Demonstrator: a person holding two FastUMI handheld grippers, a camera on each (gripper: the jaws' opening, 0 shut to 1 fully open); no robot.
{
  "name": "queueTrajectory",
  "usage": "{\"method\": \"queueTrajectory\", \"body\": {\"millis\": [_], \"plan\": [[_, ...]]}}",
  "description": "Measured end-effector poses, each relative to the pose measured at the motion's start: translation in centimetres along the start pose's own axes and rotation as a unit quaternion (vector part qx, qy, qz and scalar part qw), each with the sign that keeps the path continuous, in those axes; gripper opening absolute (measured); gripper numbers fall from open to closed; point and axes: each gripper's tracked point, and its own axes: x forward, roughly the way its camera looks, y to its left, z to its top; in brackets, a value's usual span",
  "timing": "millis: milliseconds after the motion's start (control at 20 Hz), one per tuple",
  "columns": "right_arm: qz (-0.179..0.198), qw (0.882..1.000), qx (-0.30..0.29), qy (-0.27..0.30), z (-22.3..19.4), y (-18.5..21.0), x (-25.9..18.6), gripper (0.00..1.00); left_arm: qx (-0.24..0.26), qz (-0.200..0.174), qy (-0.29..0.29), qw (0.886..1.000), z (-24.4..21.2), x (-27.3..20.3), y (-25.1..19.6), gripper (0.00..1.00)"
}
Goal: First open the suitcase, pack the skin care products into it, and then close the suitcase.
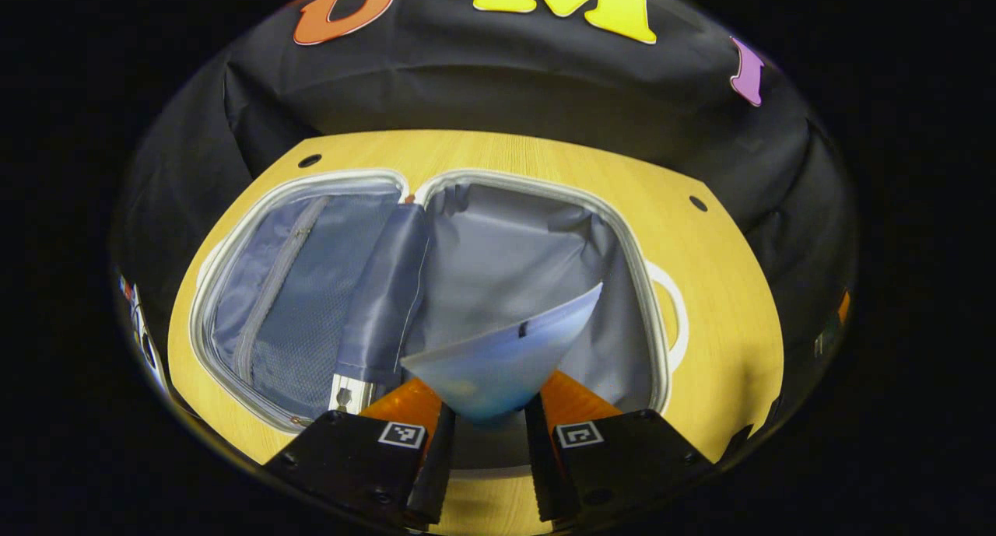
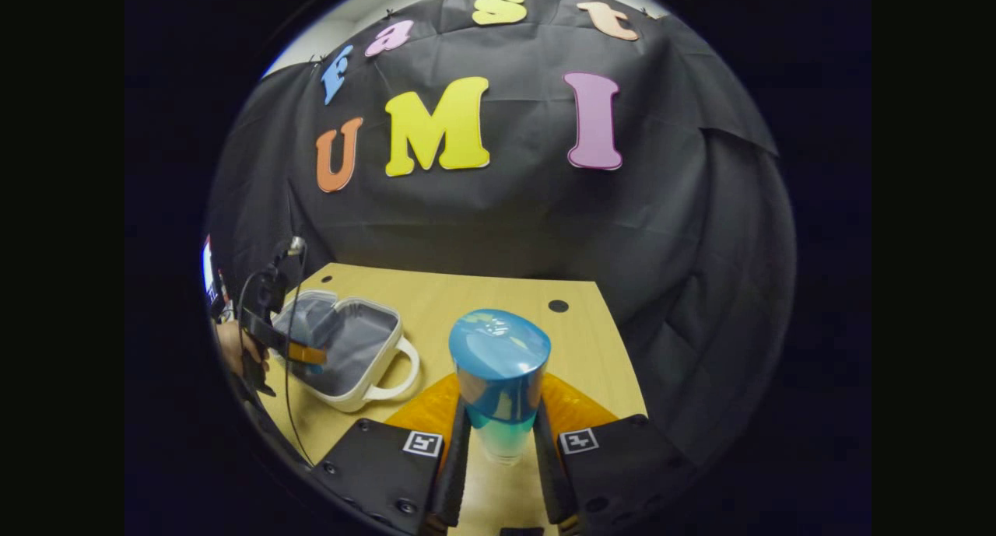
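Suitcase [image 1: 436,287] lies open flat on the wooden table [image 1: 724,310], grey lining up, mesh zip pocket [image 1: 288,303] in the left half. Left gripper [image 1: 486,423] hangs over the right half w/ jaws narrow, clamped on a pale blue tube [image 1: 502,357]. Right gripper [image 2: 499,443] sits off to the side, jaws narrow on a bottle [image 2: 498,384] w/ a teal cap, held upright, well apart from the suitcase [image 2: 350,349].

Wooden table [image 2: 498,295], black cloth wall [image 2: 498,209]
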Motion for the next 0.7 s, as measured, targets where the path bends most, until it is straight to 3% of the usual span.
{"method": "queueTrajectory", "body": {"millis": [100, 150, 200, 500, 700], "plan": [[-0.008, 1.000, -0.003, 0.002, 0.1, 0.8, -0.4, 0.37, 0.009, 0.003, 0.020, 1.000, -0.9, 0.5, 0.6, 0.47], [-0.013, 1.000, -0.005, 0.004, 0.1, 1.2, -0.4, 0.37, 0.009, 0.003, 0.030, 0.999, -1.4, 0.7, 0.9, 0.54], [-0.017, 1.000, -0.006, 0.007, 0.1, 1.5, -0.4, 0.37, 0.003, 0.003, 0.043, 0.999, -1.8, 1.0, 0.8, 0.47], [-0.023, 1.000, -0.009, 0.018, 0.4, 3.0, 0.0, 0.37, 0.021, 0.023, 0.113, 0.993, -2.8, 2.9, 1.1, 0.47], [-0.015, 1.000, -0.011, 0.022, 0.7, 3.5, 0.5, 0.38, 0.002, 0.024, 0.150, 0.988, -3.0, 3.6, 1.1, 0.47]]}}
